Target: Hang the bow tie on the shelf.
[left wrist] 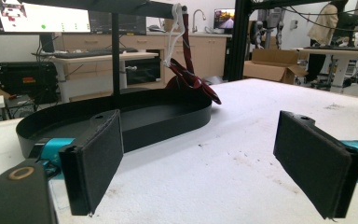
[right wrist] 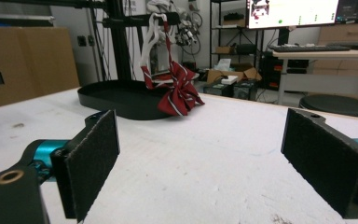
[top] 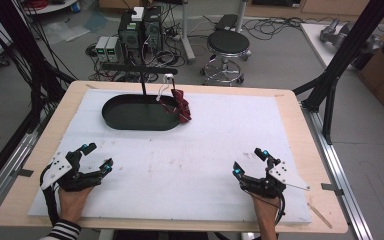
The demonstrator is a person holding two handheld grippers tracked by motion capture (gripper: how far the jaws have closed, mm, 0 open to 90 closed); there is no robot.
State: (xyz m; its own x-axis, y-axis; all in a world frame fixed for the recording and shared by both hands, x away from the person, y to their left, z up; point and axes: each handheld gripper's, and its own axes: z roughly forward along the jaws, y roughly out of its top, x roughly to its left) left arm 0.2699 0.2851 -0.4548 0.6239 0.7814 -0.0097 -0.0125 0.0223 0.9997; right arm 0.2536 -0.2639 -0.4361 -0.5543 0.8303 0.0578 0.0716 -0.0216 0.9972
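White sheeting (top: 190,165) covers most of the wooden table (top: 300,150), which spans the centre of the high view; the sheet shows faint scuffs and specks across its middle.

Black oval tray (top: 125,117): sits on the sheet in the upper centre-left of the high view. A thin black stand (top: 143,82) rises from it, with a horizontal bar (top: 135,66) at the top.

Red striped tie (top: 182,106): hangs from a white hanger (top: 166,87) hooked at the right end of the bar. The tie's lower end drapes over the tray's right rim and touches the sheet just beside it. In the right gripper view it appears in the upper centre, bunched and fanned, with white diagonal stripes.

Left gripper (top: 98,156): lower left of the high view, resting low over the sheet, held by a hand with a striped sleeve (top: 62,231). Jaws spread wide with nothing between them; the left gripper view confirms bare sheet between the two black pads (left wrist: 98,158).

Right gripper (top: 249,161): lower right of the high view, also low over the sheet. Jaws likewise parted wide and holding nothing; the right gripper view shows open sheet between its pads (right wrist: 93,158).

Both grippers lie well apart from the tie and tray, and well apart from each other.
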